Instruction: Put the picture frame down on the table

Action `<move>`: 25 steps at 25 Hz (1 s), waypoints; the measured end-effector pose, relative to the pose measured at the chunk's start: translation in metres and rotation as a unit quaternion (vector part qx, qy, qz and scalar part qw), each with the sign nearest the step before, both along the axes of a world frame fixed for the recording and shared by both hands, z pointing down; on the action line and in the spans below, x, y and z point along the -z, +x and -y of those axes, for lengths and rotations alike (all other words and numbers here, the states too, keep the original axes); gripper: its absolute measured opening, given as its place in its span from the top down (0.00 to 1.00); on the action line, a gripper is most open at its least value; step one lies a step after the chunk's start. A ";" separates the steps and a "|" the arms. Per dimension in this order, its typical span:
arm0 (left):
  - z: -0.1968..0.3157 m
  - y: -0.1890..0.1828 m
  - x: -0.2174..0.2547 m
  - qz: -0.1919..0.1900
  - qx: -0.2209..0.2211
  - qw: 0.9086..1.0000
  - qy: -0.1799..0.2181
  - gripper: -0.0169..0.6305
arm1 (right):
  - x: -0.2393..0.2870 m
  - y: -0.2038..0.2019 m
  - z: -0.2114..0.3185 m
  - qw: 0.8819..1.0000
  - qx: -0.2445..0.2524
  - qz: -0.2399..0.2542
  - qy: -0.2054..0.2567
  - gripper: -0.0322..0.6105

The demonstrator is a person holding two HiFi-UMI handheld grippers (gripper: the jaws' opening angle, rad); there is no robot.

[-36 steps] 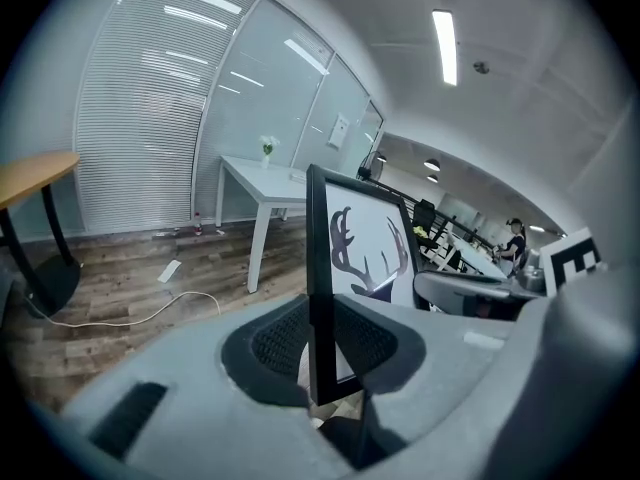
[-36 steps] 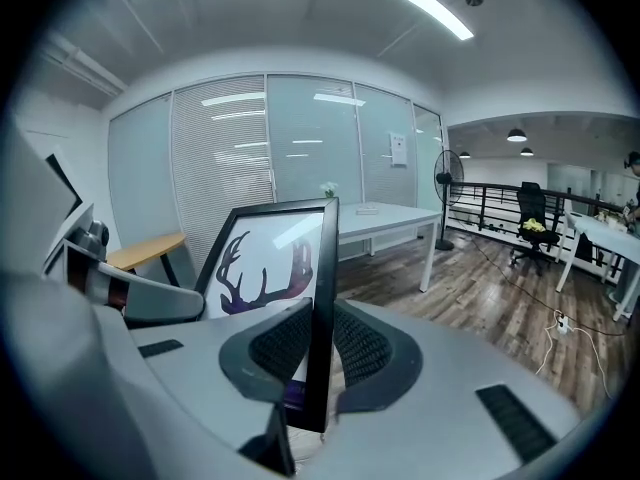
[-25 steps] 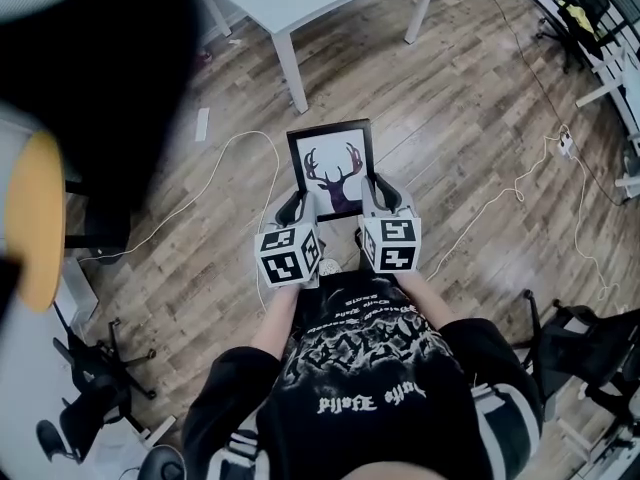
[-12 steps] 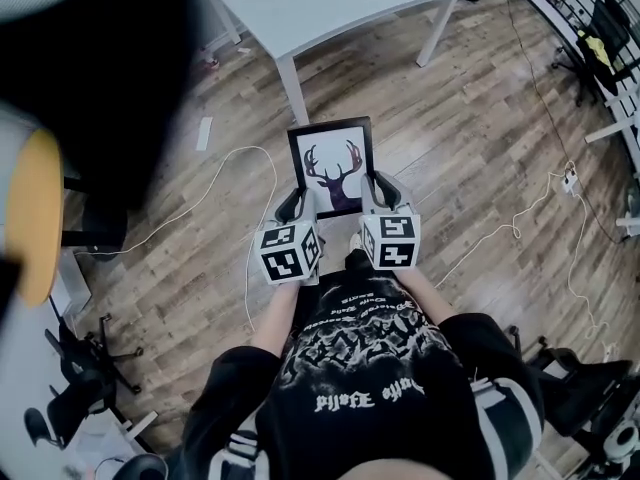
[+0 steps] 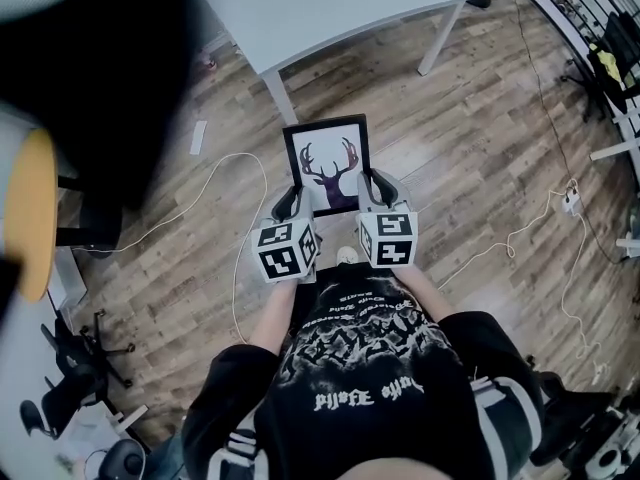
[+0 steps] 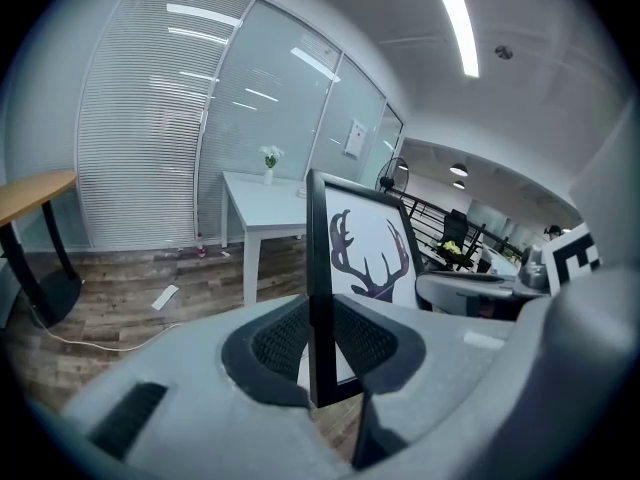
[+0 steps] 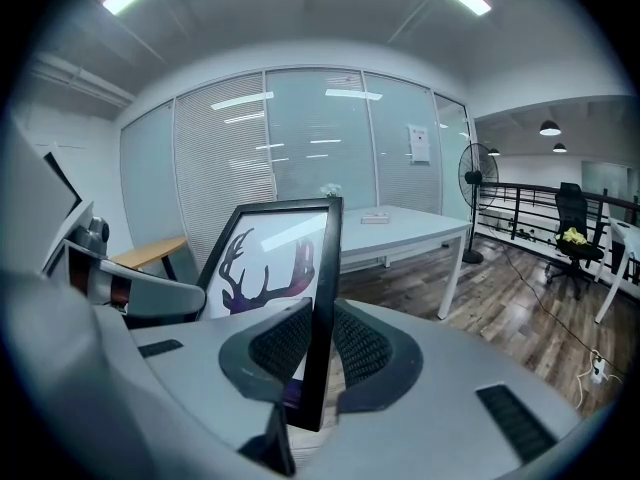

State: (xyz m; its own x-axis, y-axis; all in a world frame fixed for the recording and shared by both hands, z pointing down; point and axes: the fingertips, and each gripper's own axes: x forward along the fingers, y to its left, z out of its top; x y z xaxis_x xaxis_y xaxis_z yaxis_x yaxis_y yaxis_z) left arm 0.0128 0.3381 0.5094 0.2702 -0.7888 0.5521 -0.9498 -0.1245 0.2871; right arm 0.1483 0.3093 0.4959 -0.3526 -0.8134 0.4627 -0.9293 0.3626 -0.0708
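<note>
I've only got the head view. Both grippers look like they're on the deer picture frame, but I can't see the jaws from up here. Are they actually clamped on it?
Observer: Yes. In the left gripper view, the left gripper has its jaws closed on one black edge of the picture frame.
Operator: And the right one?
Observer: Same there. The right gripper has its jaws pinched on the opposite edge, and the frame stands upright between them.
Operator: Anything on the table I should know about?
Observer: The left gripper view shows a small vase with a plant standing on the white table.
</note>
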 end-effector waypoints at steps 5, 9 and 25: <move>0.019 0.020 -0.005 -0.004 0.006 1.000 -0.005 0.84 | -0.003 0.020 0.021 1.000 0.007 -0.007 -0.005 0.85; 0.031 0.024 -0.004 0.000 0.002 1.000 -0.009 0.84 | -0.004 0.024 0.031 1.000 0.004 -0.002 -0.011 0.85; 0.142 -0.026 -0.018 -0.004 -0.030 0.999 -0.016 0.84 | -0.017 -0.024 0.129 0.999 -0.027 -0.004 -0.021 0.85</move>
